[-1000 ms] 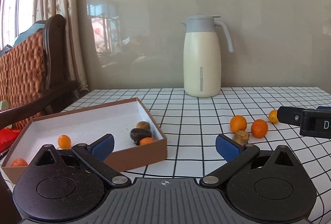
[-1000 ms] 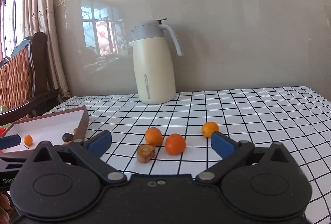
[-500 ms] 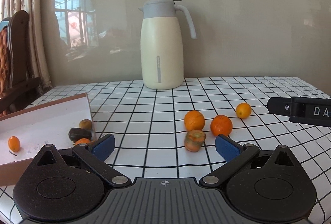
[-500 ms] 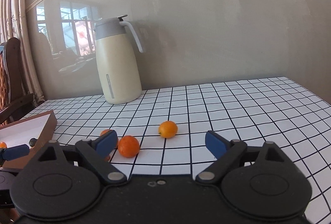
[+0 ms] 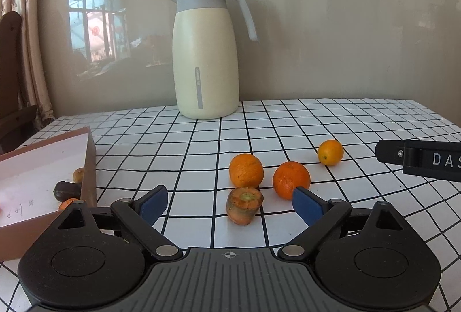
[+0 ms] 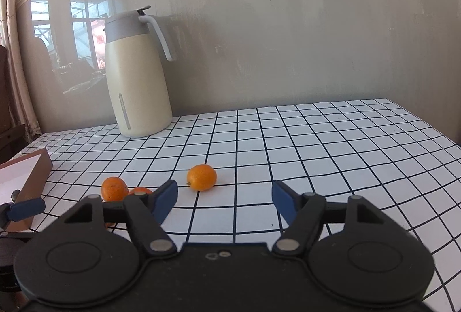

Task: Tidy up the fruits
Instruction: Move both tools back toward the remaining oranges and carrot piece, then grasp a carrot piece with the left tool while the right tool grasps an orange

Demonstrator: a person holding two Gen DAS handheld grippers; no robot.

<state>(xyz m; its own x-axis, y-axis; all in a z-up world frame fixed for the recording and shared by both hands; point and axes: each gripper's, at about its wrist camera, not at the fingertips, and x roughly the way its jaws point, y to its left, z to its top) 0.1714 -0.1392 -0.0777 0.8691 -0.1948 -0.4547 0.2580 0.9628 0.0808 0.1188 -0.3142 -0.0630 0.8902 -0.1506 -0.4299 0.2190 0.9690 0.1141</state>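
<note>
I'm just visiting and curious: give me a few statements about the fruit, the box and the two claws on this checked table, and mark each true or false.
1. A cream jug stands upright at the back of the table. True.
2. The left claw is clamped on an orange. False: it is open, empty, jaws just closing.
3. Four fruits lie loose on the cloth. True.
4. The box is empty. False: it holds fruits.
5. The right claw grips the small orange. False: it is open.
</note>
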